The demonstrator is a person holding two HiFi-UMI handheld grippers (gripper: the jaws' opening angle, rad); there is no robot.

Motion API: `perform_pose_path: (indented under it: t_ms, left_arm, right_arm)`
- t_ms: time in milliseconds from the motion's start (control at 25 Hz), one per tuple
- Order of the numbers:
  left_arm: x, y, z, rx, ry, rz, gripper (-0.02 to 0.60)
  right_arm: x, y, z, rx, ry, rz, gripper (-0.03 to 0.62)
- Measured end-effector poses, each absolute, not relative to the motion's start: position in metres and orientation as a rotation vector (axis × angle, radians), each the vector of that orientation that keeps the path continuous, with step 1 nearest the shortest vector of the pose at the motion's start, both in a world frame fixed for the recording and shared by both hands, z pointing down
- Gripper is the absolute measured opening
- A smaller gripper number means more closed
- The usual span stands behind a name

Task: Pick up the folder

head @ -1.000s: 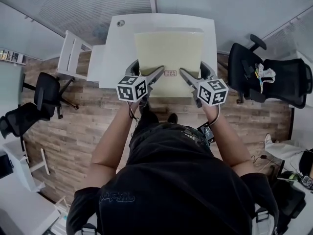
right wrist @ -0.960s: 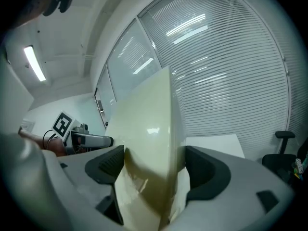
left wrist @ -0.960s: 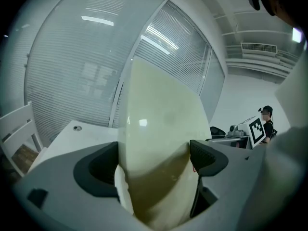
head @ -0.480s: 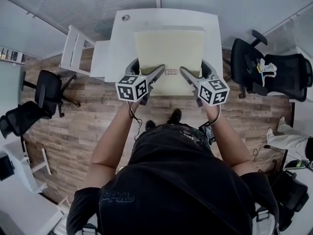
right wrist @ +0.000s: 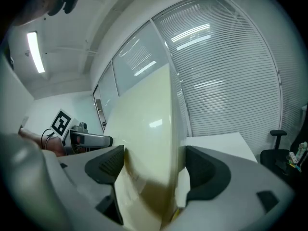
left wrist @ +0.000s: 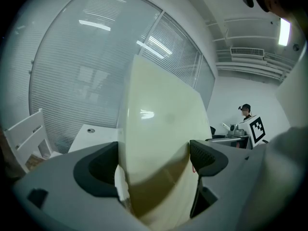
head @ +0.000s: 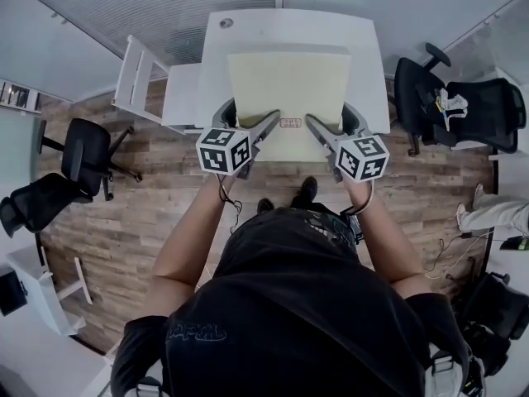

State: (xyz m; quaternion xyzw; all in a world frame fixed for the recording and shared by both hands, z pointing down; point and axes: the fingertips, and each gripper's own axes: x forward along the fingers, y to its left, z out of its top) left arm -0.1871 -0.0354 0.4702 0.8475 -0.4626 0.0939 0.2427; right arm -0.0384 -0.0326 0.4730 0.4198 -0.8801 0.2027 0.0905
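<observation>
Folder, pale yellow-green, flat and rectangular, held at its near edge by both grippers; a small label with red print sits at the middle of that edge, between the two grips. Left gripper: jaws closed narrowly onto the folder's near left part, the dark pads pressed against either face of the sheet. Right gripper: jaws likewise clamped on the near right part, with the folder filling the gap between them. Each gripper carries its marker cube, angled up towards the person holding it. The folder's far portion lies over the white table, while its near edge projects past the table's front edge above the wooden floor; whether the far edge touches the tabletop cannot be told. From both gripper views the sheet rises against a wall of glass with slatted blinds, the tabletop showing lower down beyond it. One round grommet near the table's far left corner. One white slatted chair just beside the table's left side. One black office chair to the table's right, with small items on its seat. Two more black chairs stand well apart at far left.
</observation>
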Motion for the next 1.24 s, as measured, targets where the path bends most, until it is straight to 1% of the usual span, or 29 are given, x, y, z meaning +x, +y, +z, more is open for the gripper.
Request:
perform_pose_path:
  t_ms: [360,680,1240]
  left_arm:
    - [-0.225,0.021,0.462,2.340,-1.244,0.209,0.468]
    - [-0.234,0.047,0.464,2.354,-1.218,0.213,0.468]
    - [-0.236,0.056,0.462,2.365,-1.237,0.209,0.468]
  right_arm:
    - [-0.076,0.026,0.459,1.275,-2.617,0.532,0.380]
    - [-0.085,0.056,0.461,1.304,-2.600,0.547,0.382]
    - [-0.087,0.062,0.459,1.287,-2.596,0.534,0.380]
